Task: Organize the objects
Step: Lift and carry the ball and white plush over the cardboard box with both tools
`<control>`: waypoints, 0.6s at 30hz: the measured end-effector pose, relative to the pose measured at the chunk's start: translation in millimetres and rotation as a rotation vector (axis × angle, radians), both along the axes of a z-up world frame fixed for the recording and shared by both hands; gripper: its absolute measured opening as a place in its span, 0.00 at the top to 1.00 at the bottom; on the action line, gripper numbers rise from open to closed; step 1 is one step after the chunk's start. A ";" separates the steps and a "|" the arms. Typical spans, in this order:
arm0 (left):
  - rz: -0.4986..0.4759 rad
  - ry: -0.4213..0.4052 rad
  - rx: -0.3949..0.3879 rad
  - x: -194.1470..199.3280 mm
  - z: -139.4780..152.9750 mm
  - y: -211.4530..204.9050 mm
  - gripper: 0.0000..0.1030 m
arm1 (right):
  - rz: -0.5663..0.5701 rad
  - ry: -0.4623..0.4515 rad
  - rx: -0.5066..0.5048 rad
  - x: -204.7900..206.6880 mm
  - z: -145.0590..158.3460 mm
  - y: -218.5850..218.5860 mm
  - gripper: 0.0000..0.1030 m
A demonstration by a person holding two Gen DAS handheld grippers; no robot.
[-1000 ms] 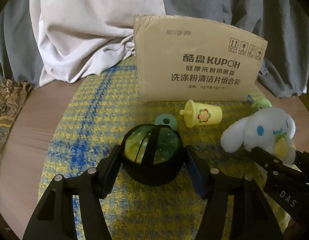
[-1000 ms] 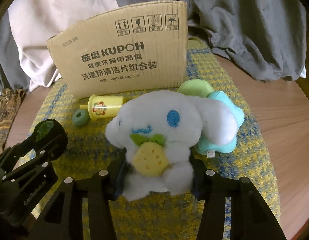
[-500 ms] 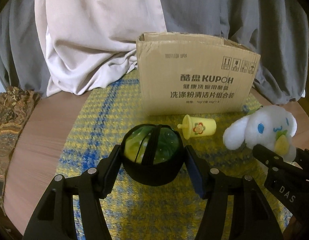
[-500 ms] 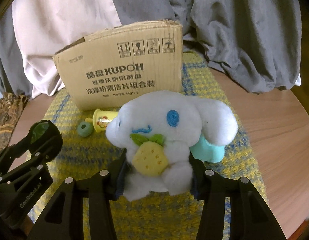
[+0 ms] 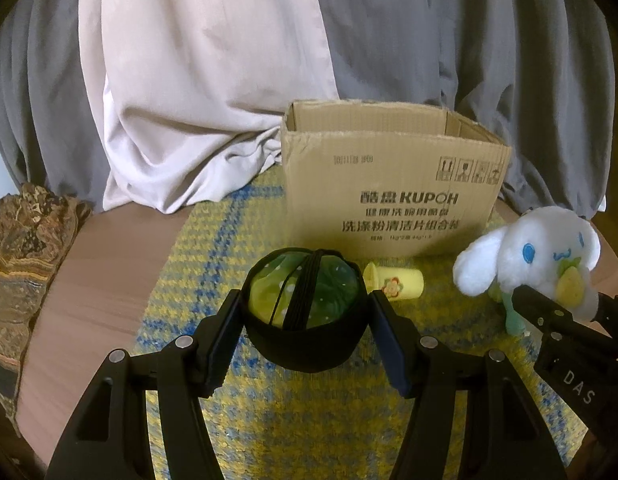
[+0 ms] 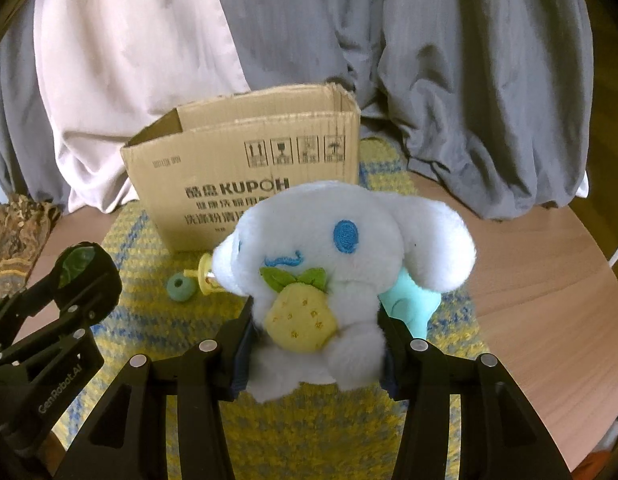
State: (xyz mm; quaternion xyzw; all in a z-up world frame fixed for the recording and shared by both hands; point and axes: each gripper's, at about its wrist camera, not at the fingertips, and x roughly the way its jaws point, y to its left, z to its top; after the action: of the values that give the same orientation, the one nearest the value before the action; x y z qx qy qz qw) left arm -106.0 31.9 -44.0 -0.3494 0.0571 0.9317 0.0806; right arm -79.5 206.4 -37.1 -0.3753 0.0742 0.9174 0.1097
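My left gripper (image 5: 305, 332) is shut on a round black pouch with a green dotted top (image 5: 305, 300), held above the yellow-blue mat (image 5: 213, 248). It also shows in the right wrist view (image 6: 79, 266). My right gripper (image 6: 315, 344) is shut on a white plush dog with blue eyes and a yellow strawberry (image 6: 341, 256), lifted in front of the open cardboard box (image 6: 245, 152). The plush (image 5: 529, 252) and the box (image 5: 393, 184) also show in the left wrist view.
A yellow toy cup (image 5: 397, 286) lies on the mat before the box. A teal ring (image 6: 180, 287) lies beside it. A teal plush (image 6: 409, 304) sits behind the dog. Grey and white cloth (image 5: 197, 80) hangs behind. A brown patterned cloth (image 5: 25, 248) is at left.
Both grippers have risen and drawn back with their loads. The box's open top now shows, and the mat items sit lower and farther away.
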 end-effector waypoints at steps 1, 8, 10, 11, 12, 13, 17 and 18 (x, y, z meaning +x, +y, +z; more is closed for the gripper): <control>0.000 0.004 0.001 -0.5 2.6 0.3 0.40 | -0.001 0.004 0.001 -0.2 2.4 -0.4 0.52; 0.000 0.031 0.007 -6.3 22.2 3.4 0.40 | -0.006 0.033 0.009 -2.2 20.1 0.5 0.52; -0.003 0.037 0.010 -8.6 26.9 4.3 0.40 | -0.007 0.039 0.012 -3.0 24.2 2.0 0.52; -0.004 0.041 0.011 -9.6 29.5 5.3 0.40 | -0.008 0.044 0.013 -3.6 26.7 2.4 0.52; -0.004 0.045 0.012 -10.7 32.2 6.3 0.40 | -0.010 0.048 0.015 -4.3 29.4 3.1 0.52; -0.005 0.049 0.012 -11.2 34.0 6.8 0.40 | -0.010 0.051 0.015 -5.2 31.7 3.8 0.52; -0.011 0.066 0.016 -15.4 45.9 9.8 0.40 | -0.013 0.070 0.018 -8.4 42.5 6.4 0.52; -0.012 0.070 0.017 -15.7 48.6 9.7 0.40 | -0.013 0.075 0.021 -9.2 45.9 7.1 0.52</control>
State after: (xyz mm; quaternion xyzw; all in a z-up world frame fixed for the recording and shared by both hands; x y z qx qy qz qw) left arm -121.7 41.6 4.6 -0.3154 0.0539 0.9434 0.0872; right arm -88.6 213.5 8.8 -0.3388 0.0712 0.9309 0.1168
